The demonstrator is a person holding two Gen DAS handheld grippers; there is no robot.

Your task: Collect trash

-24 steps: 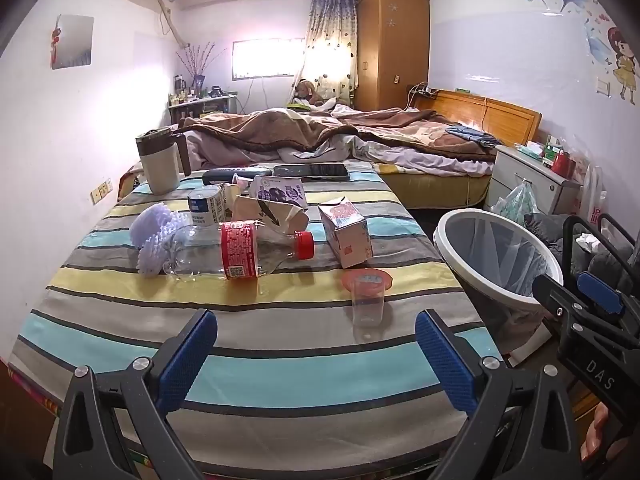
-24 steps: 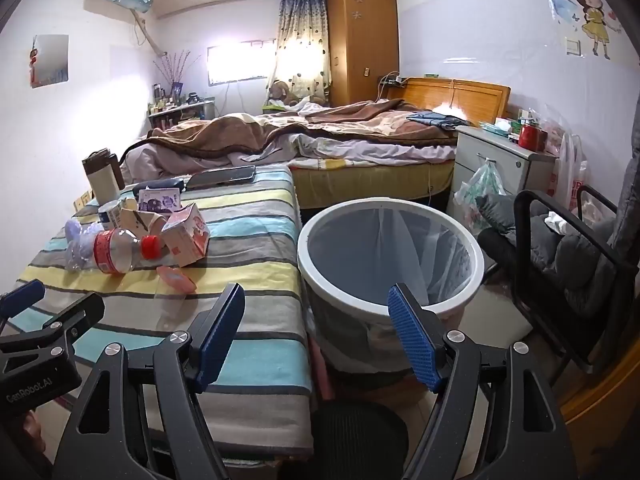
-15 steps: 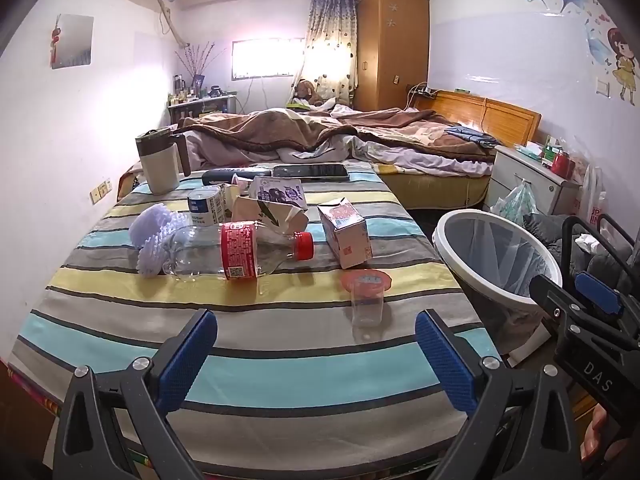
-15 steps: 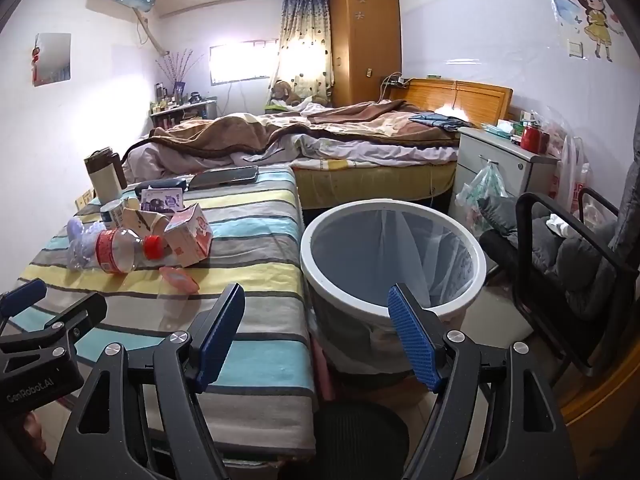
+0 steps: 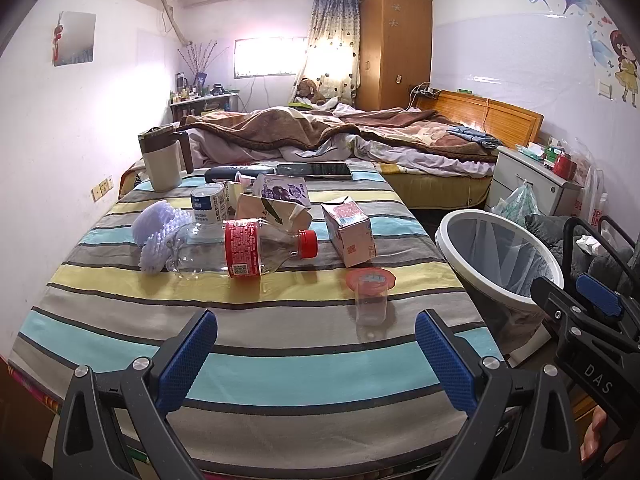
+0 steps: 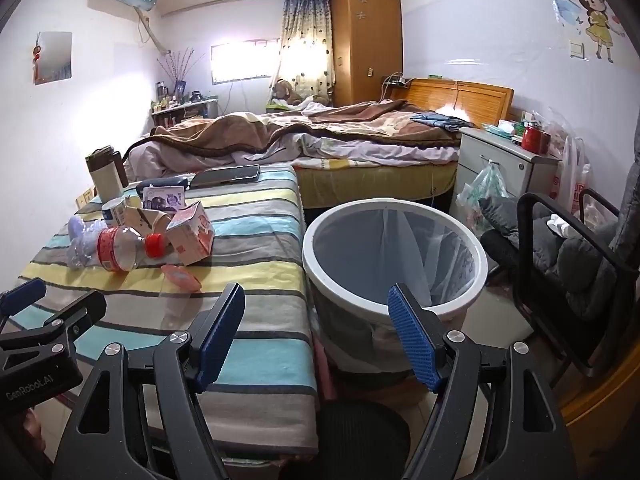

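Both our claws, left (image 5: 316,354) and right (image 6: 316,336), gape empty; a careless reach could tip the cup (image 5: 370,296) off the tabletop (image 5: 280,368).

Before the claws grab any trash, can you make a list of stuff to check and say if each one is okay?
1. Left claw open and empty: ok.
2. Right claw open and empty: ok.
3. Trash bin has a liner and an open top: ok.
4. Small clear cup stands upright, nearest the left claw, nothing touching it: ok.
5. Plastic bottle has its red cap on: ok.
6. Whether the pink carton still has liquid inside: cannot tell.
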